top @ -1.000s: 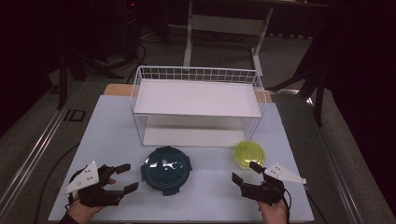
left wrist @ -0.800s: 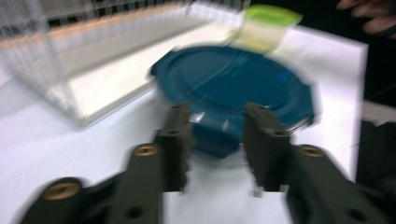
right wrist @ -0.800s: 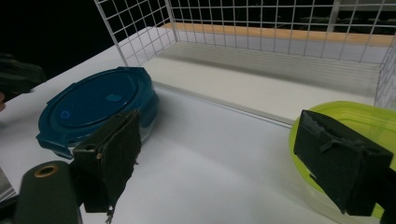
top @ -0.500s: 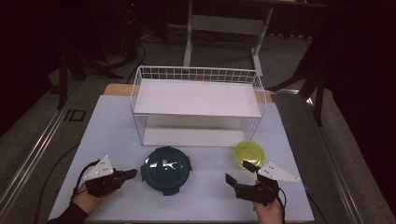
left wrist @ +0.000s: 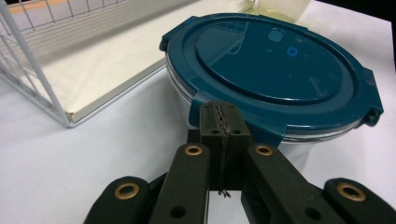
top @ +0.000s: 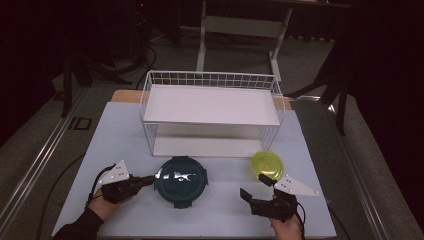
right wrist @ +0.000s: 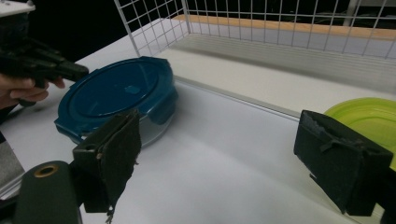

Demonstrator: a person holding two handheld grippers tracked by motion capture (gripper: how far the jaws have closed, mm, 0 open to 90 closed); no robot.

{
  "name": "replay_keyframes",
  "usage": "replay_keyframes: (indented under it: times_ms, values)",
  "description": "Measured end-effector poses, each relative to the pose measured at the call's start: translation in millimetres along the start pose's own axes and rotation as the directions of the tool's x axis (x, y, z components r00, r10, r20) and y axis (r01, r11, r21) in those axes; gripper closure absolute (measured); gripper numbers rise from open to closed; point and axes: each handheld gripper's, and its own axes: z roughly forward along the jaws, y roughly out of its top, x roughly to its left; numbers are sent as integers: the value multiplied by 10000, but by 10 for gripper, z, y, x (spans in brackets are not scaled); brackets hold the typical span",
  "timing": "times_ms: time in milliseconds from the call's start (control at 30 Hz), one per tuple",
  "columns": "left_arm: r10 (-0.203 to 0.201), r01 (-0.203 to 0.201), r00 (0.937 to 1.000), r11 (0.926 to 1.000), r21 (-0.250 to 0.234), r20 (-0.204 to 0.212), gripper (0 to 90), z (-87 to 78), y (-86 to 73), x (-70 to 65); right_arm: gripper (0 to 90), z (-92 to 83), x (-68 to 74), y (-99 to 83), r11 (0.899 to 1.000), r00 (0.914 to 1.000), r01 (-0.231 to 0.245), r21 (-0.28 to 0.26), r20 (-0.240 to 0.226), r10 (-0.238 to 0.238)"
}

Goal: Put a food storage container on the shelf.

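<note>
The white surface (top: pixel 120 135) carries three things: one wire rack, one dark blue container and one yellow-green lid. The white wire rack (top: pixel 212 112), with two shelves, stands at the far middle, as it did half a second ago. The round dark blue container (top: pixel 180 179) with its clipped lid sits just near of the rack's left half, unmoved. The yellow-green lid (top: pixel 267 164) lies flat to its right, near the rack's right corner, also unmoved.

There are two grippers, one in each hand. The left gripper (top: pixel 146 179) has come in rightward since the earlier frame, and its tip now lies at the container's left rim; in the left gripper view its jaws are clenched together with nothing between them, just before a clip of the lid, and whether they touch it I cannot tell. The right gripper (top: pixel 255 187) rests near of the yellow-green lid, about where it was before; its jaws are released and spread wide, the left one (right wrist: pixel 114 156) toward the container, the right one (right wrist: pixel 341 161) in front of the yellow-green lid's edge.
</note>
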Motion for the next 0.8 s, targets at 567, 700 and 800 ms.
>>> replay_keyframes:
  times_ms: [567,700,800]
  values:
    - [0,0,9974,10000,-2,723,900,346,167,-85,131,27,101,17,9973,9967,713,-177,-370,-720]
    - [28,-27,9969,10000,-12,784,900,422,204,-116,133,12,117,13,9927,9932,1152,-363,-139,-1157]
    - [88,-87,9965,10000,-15,836,900,505,244,-143,151,3,110,9,9908,9915,1291,-409,-81,-1295]
